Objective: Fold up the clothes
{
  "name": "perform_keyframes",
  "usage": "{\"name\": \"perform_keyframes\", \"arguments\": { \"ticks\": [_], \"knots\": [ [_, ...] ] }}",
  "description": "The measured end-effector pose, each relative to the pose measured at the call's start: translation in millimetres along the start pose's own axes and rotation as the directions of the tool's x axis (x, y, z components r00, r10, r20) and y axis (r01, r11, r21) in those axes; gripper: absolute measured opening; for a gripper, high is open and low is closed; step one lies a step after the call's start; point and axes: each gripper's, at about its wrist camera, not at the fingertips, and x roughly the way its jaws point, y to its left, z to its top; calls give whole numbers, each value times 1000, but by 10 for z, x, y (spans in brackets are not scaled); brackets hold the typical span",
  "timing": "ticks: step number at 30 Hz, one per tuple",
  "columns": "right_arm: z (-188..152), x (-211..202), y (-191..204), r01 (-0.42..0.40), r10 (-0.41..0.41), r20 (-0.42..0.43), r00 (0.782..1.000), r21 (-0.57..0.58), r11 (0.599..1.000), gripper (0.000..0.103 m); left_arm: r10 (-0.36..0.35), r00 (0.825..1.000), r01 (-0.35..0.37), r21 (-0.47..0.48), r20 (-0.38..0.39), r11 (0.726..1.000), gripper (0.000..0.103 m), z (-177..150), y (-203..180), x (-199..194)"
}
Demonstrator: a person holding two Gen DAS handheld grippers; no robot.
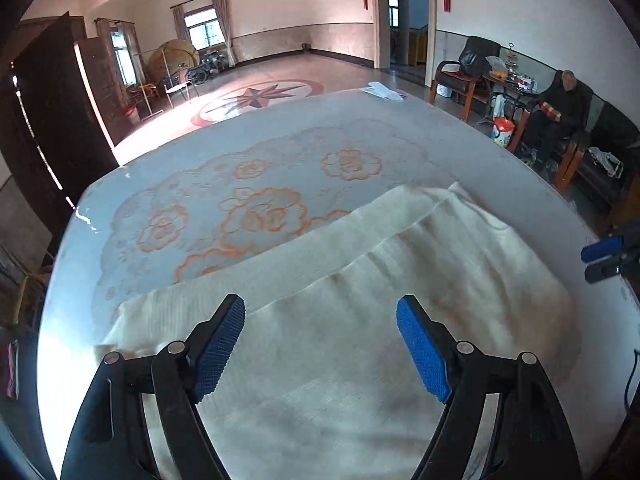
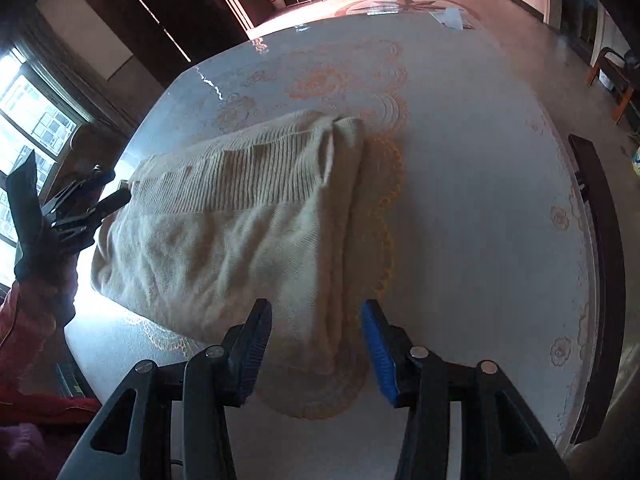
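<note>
Cream knitted garment, folded into a thick rectangle with a ribbed band along one edge, lying on the round pale table with an orange floral pattern, toward its near side. Left gripper hovering above the garment's near part, blue-padded fingers spread wide apart, holding nothing. Right gripper poised at the garment's right folded edge, black and blue fingers wide open, gripping nothing; cloth edge seen between them, contact impossible to tell. At the table's far edge, well apart from the garment, a small white folded paper.
</note>
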Motion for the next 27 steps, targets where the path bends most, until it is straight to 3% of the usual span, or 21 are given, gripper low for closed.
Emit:
{"name": "perform_keyframes", "arguments": {
  "ticks": [8,14,17,20,25,27],
  "knots": [
    [-64,332,-90,-149,139,-84,987,-122,981,48,-56,998,57,30,-35,998,80,320,-790,658],
    [-74,585,-129,-254,224,-160,961,-203,946,45,10,998,-6,56,-68,998,80,372,-1035,930],
    [7,675,-59,-302,261,-189,947,-243,922,42,5,997,-4,12,-76,1000,80,349,-1050,991],
    [47,672,50,-341,289,-200,936,-310,888,37,10,997,-12,-25,-83,1000,80,321,-1044,1043],
    [81,812,144,-326,242,-258,935,-362,873,10,36,996,-37,-17,-83,999,81,267,-1097,1113],
    [54,814,181,-347,247,-285,926,-390,853,8,45,996,-45,-1,-81,999,81,252,-1122,1127]
  ]
}}
